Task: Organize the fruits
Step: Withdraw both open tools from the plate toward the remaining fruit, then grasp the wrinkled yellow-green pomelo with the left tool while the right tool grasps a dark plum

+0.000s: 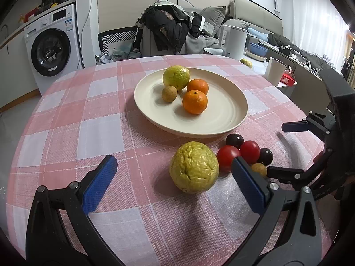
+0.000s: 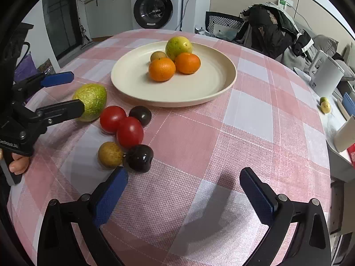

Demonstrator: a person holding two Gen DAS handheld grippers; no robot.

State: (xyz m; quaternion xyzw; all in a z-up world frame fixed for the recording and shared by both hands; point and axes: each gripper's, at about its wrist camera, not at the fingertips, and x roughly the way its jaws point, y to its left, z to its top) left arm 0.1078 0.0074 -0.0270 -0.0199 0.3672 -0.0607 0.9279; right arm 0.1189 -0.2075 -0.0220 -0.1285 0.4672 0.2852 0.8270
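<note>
The left gripper point(image 1: 175, 169) is spread wide around the wrinkled green fruit point(image 1: 194, 167) on the checked tablecloth point(image 1: 88, 133), not touching it. Just right sit tomatoes point(image 1: 249, 151), dark cherries point(image 1: 234, 140) and a small brown fruit point(image 2: 110, 154) — the right gripper point(image 2: 184, 178) gapes empty nearby. Beyond, the plate point(image 1: 221, 119) holds two oranges point(image 1: 194, 102).

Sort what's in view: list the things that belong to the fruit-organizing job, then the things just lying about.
Job: plate holding two oranges, a green fruit and a small brown fruit; on the cloth, wrinkled green fruit, two tomatoes, two dark fruits, brown fruit.

Lying about: washing machine, kettle, clothes pile.
</note>
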